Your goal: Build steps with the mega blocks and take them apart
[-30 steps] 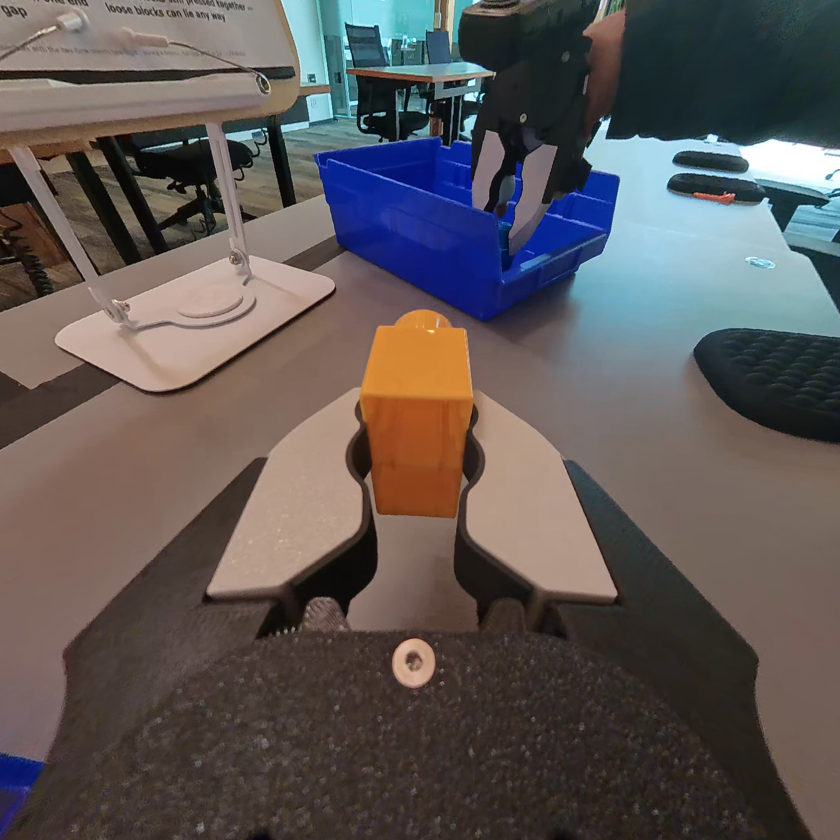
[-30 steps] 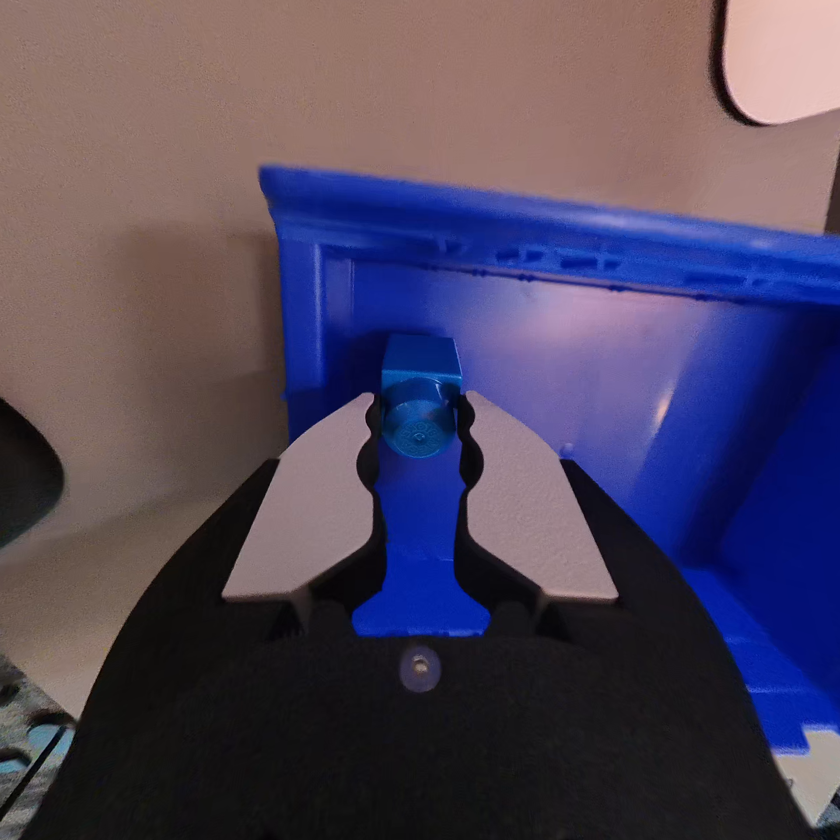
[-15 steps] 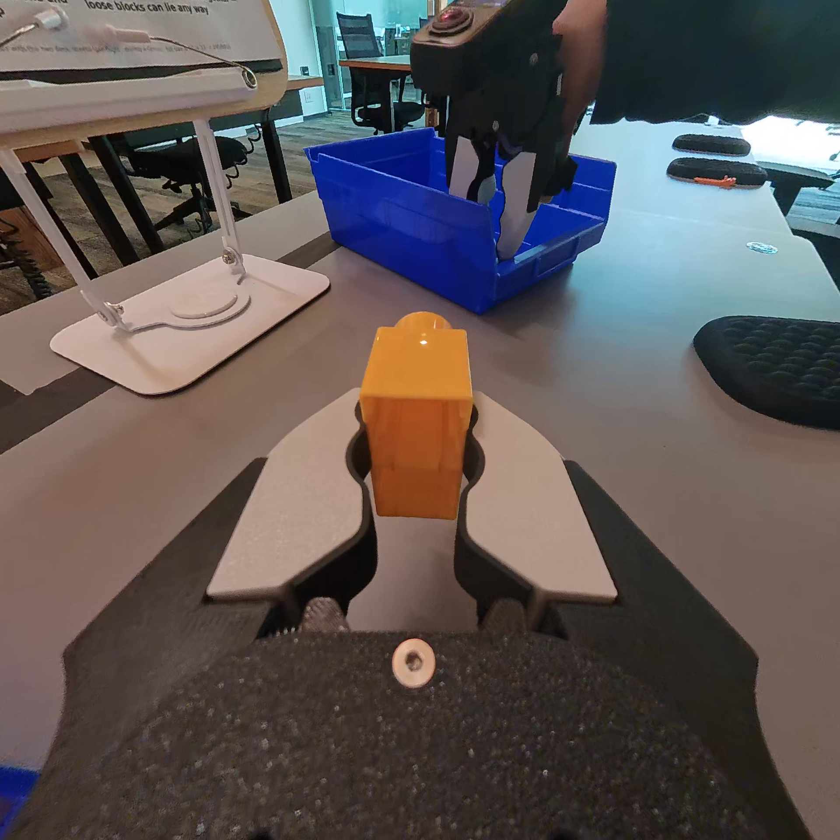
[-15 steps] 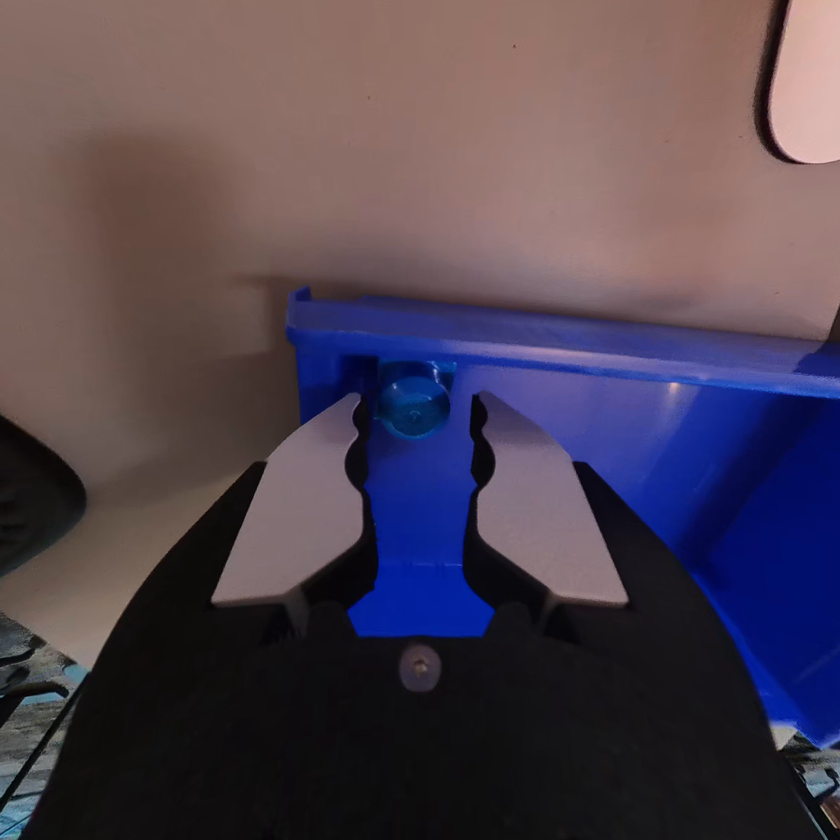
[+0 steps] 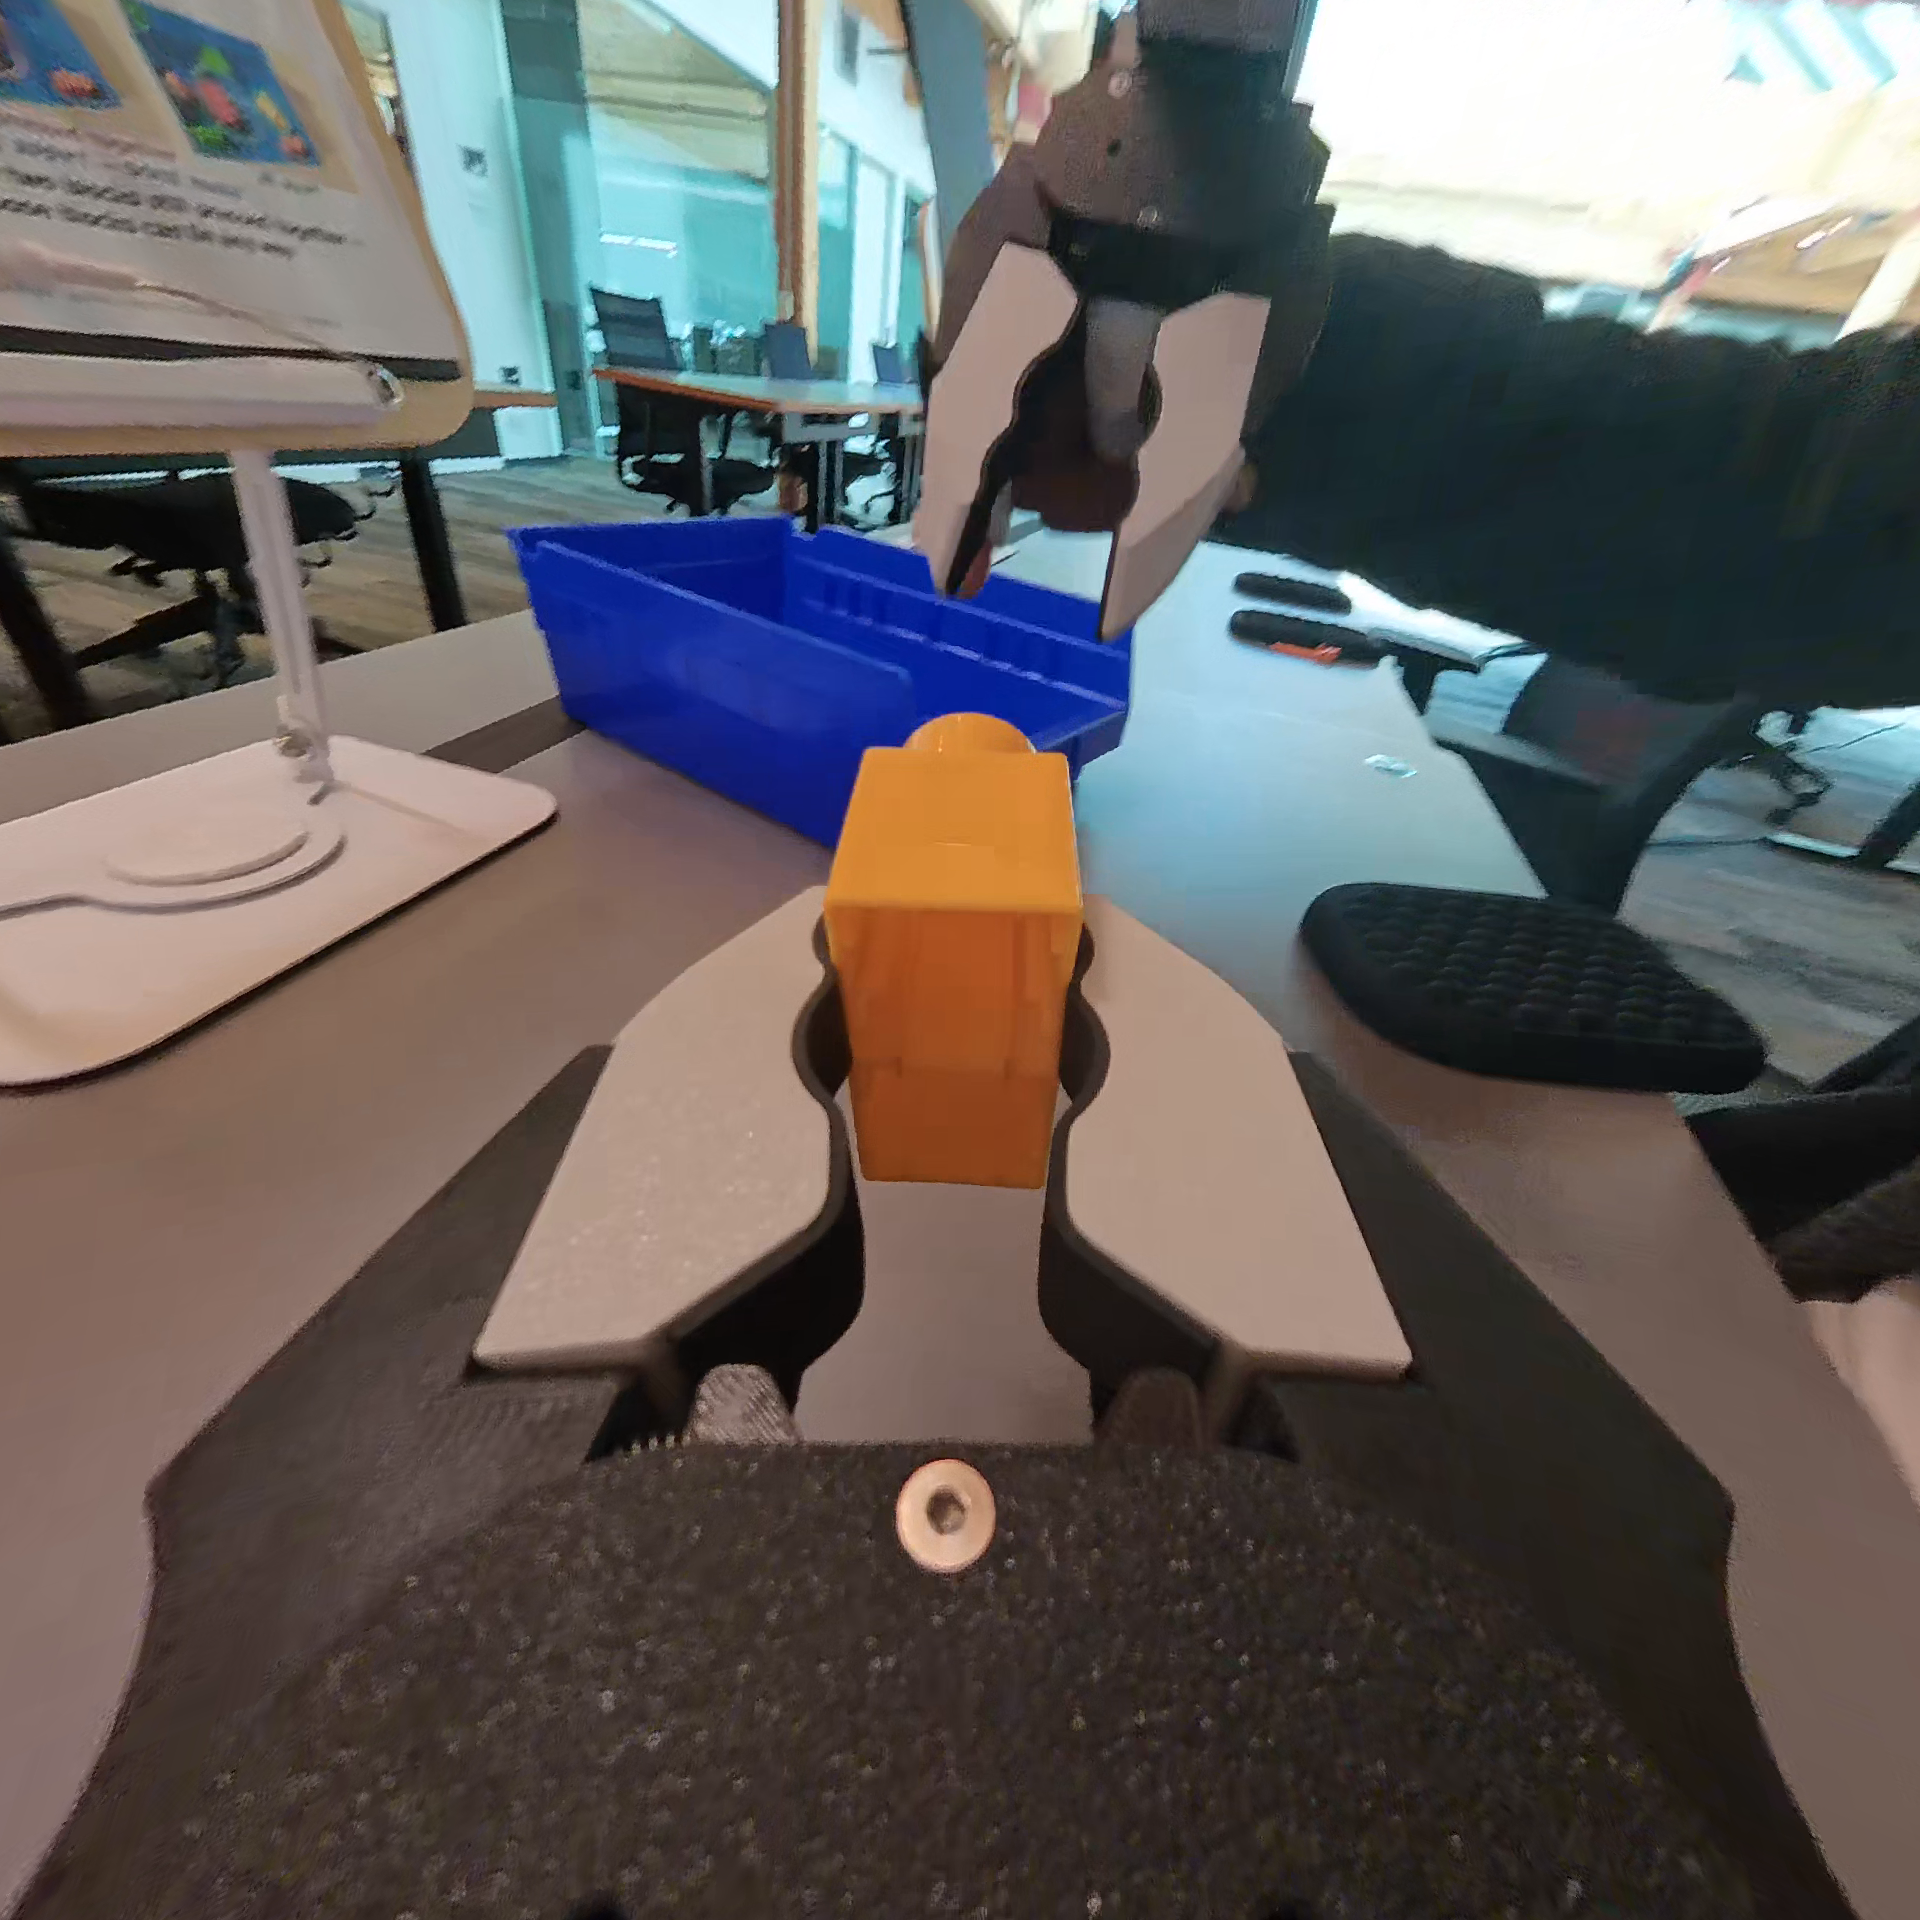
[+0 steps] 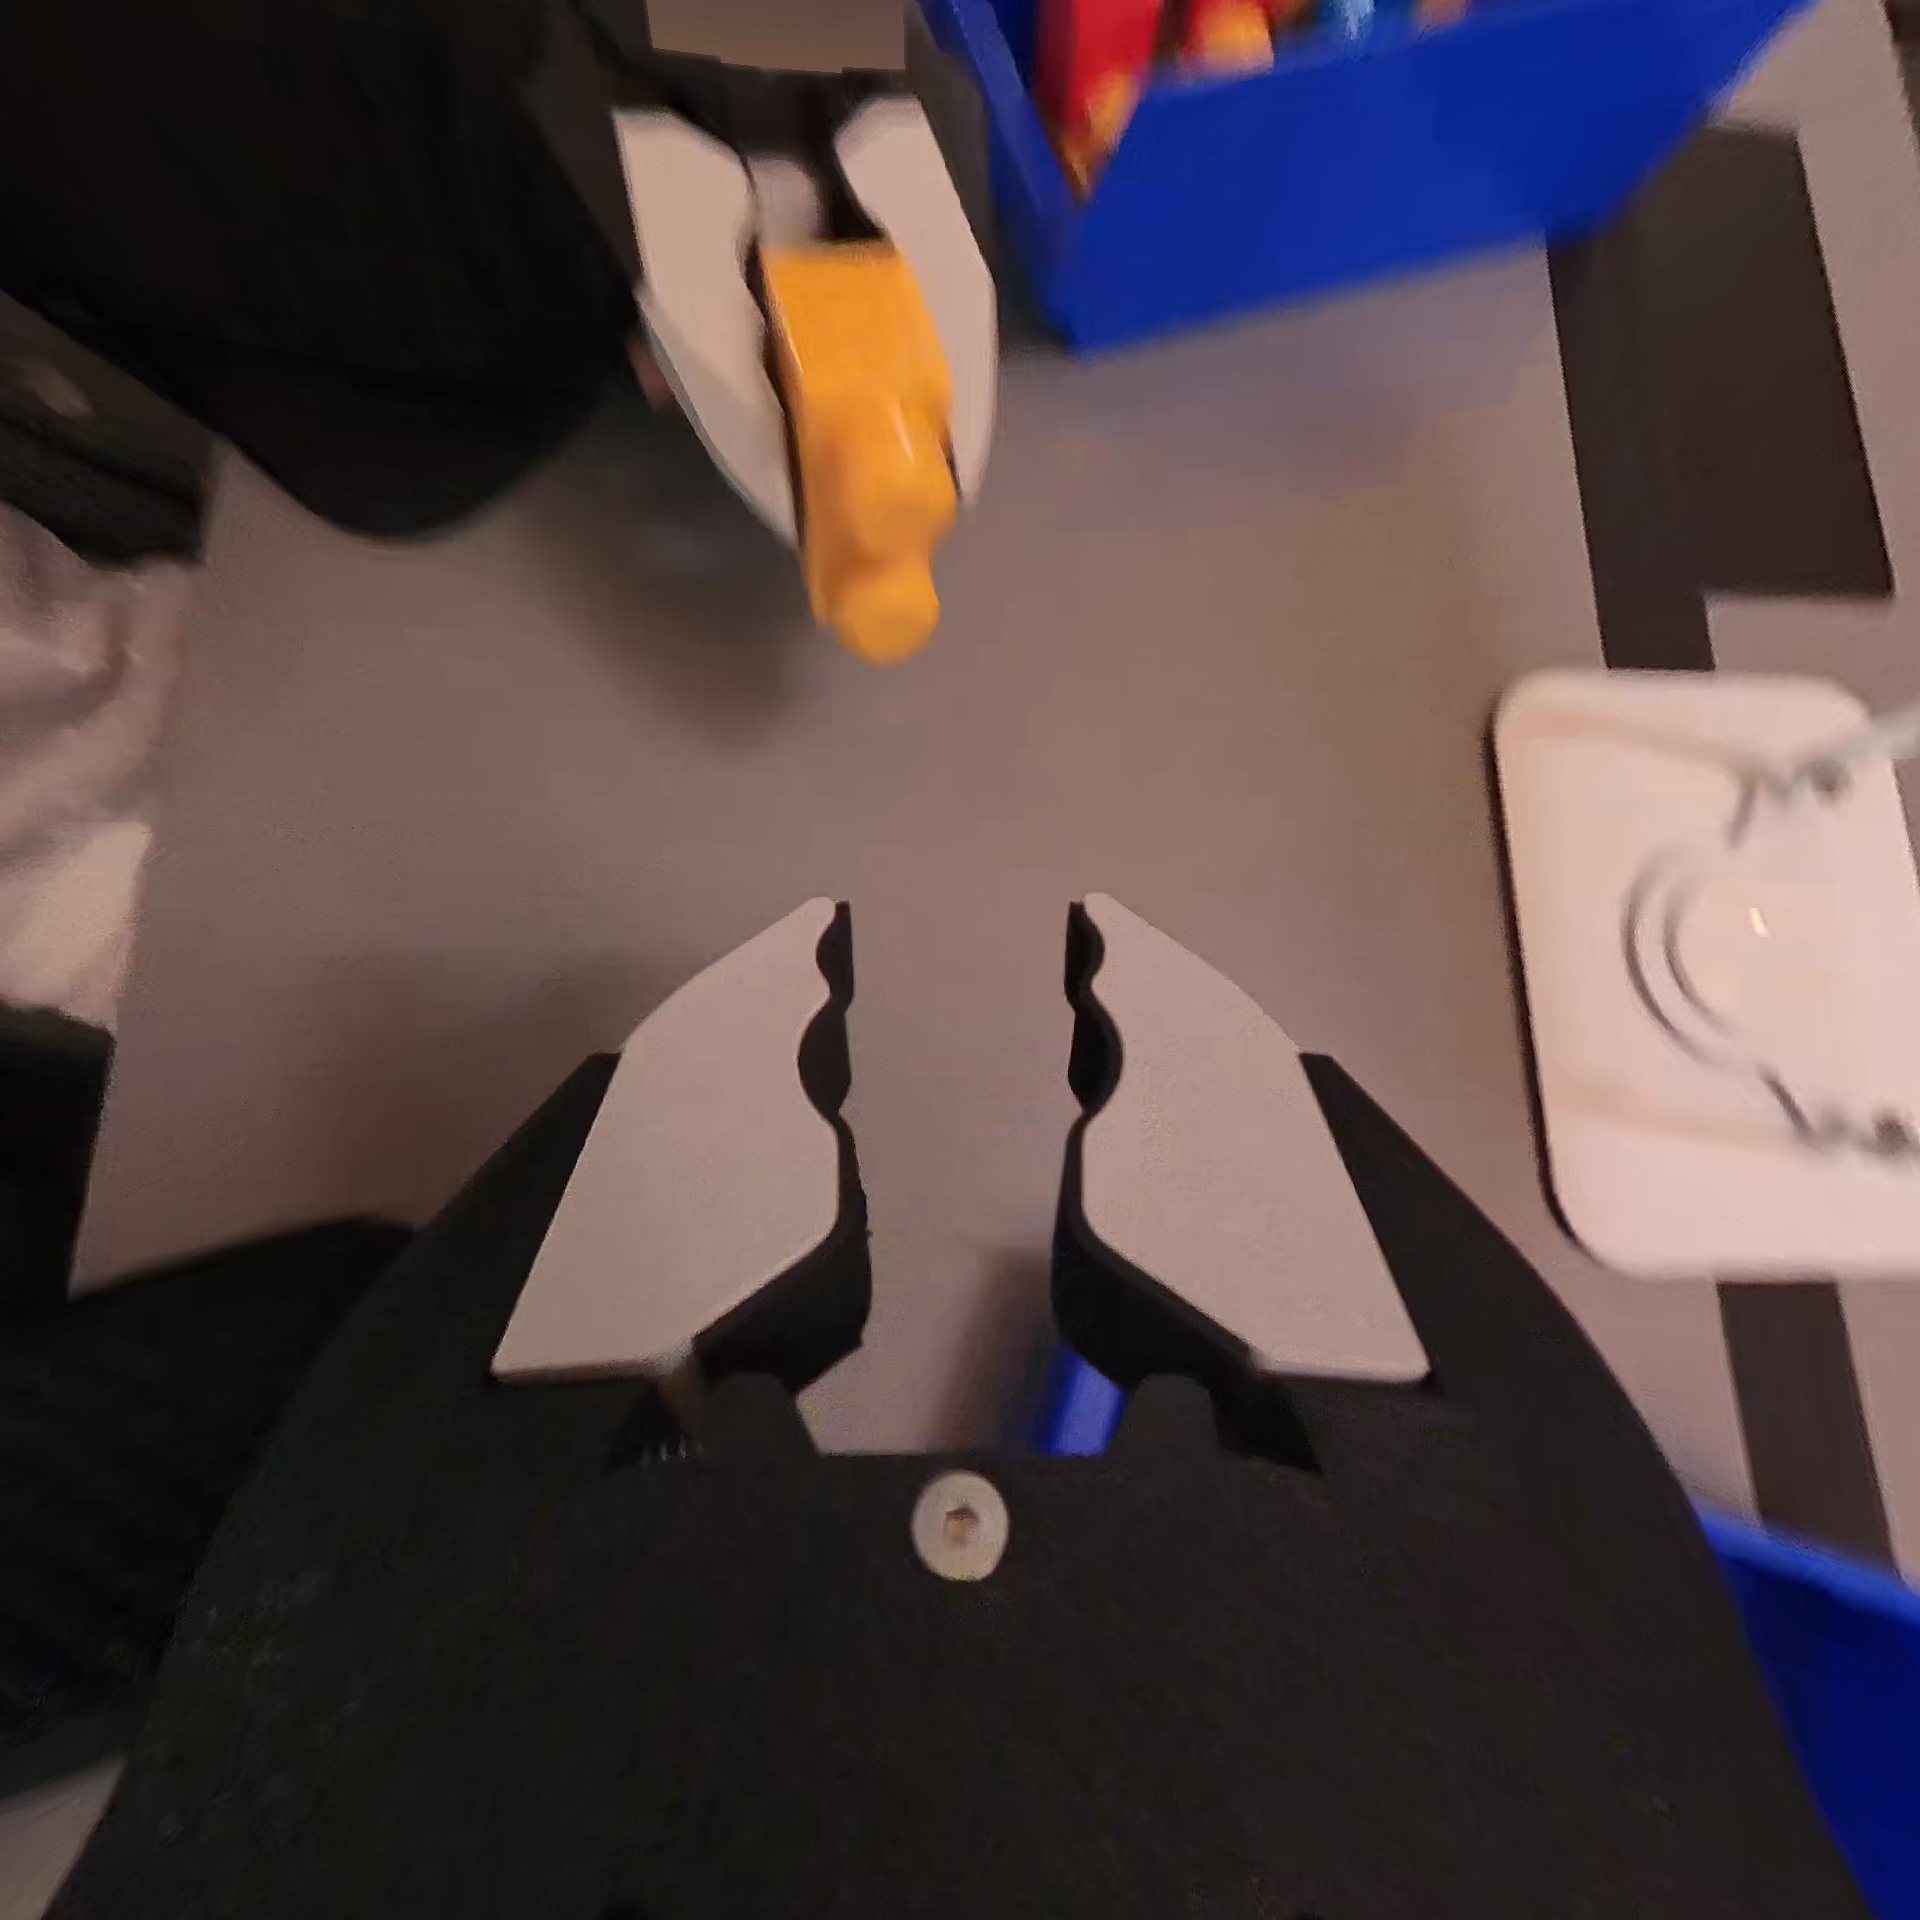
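In the left wrist view, the left gripper (image 5: 954, 997) is clamped on an orange block (image 5: 951, 997), its single stud pointing away from the camera, held just above the grey desk (image 5: 312, 1143). To the left, a white stand base (image 5: 187, 894) rests on the desk, carrying a tilted printed sheet (image 5: 187, 187). To the right lies a black dimpled pad (image 5: 1527, 987). Beyond the block sits a blue bin (image 5: 727, 665) on the desk. Above the bin's far edge hangs the right gripper (image 5: 1029, 608), its fingers spread apart with nothing between them, a dark sleeve (image 5: 1610, 468) behind it. In the blurred right wrist view, the right gripper's own fingers (image 6: 717, 1143) stand apart over bare desk, and farther off a second blue bin (image 6: 1299, 197) holds blurred coloured pieces I cannot make out.
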Demonstrator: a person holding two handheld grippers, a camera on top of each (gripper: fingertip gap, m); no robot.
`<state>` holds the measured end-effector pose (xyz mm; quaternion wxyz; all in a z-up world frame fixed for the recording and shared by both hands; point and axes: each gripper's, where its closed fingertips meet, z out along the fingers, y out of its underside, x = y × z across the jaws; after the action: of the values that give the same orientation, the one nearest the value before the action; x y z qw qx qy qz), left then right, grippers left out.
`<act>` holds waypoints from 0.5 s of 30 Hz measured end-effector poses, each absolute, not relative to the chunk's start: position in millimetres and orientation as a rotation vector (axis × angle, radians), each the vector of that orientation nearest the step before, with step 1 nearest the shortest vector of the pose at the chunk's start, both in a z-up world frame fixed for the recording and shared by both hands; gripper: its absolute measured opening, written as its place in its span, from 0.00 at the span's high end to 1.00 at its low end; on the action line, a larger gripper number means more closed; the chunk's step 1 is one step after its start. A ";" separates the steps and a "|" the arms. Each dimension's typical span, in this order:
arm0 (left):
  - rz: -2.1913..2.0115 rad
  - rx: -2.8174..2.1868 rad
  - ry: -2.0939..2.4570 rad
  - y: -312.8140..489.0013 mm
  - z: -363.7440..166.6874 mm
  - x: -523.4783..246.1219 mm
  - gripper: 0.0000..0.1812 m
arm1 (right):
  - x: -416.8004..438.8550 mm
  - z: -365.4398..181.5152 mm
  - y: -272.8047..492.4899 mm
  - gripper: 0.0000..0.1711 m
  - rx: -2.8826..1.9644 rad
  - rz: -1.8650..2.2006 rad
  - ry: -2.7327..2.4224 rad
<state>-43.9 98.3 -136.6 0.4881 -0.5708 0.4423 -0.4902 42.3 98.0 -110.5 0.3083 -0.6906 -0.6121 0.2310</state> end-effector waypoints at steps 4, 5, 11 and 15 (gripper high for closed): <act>-1.264 -1.336 1.098 84.6 -132.2 -37.4 0.79 | -5.4 -110.5 84.3 0.75 -1.694 0.758 -1.571; -1.277 -1.329 1.103 82.4 -131.9 -36.2 0.79 | -13.4 -110.7 81.7 0.74 -1.678 0.793 -1.561; -1.306 -1.286 1.114 74.8 -126.0 -33.8 0.79 | -35.1 -119.1 77.1 0.82 -1.655 0.837 -1.549; -1.309 -1.284 1.126 72.0 -125.0 -32.6 0.79 | -34.3 -117.4 73.1 0.84 -1.662 0.883 -1.528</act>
<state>-32.6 72.0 -125.0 0.4749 -0.5250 0.4607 -0.5354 -34.3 73.1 -117.4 0.3511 -0.6421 -0.5901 0.3410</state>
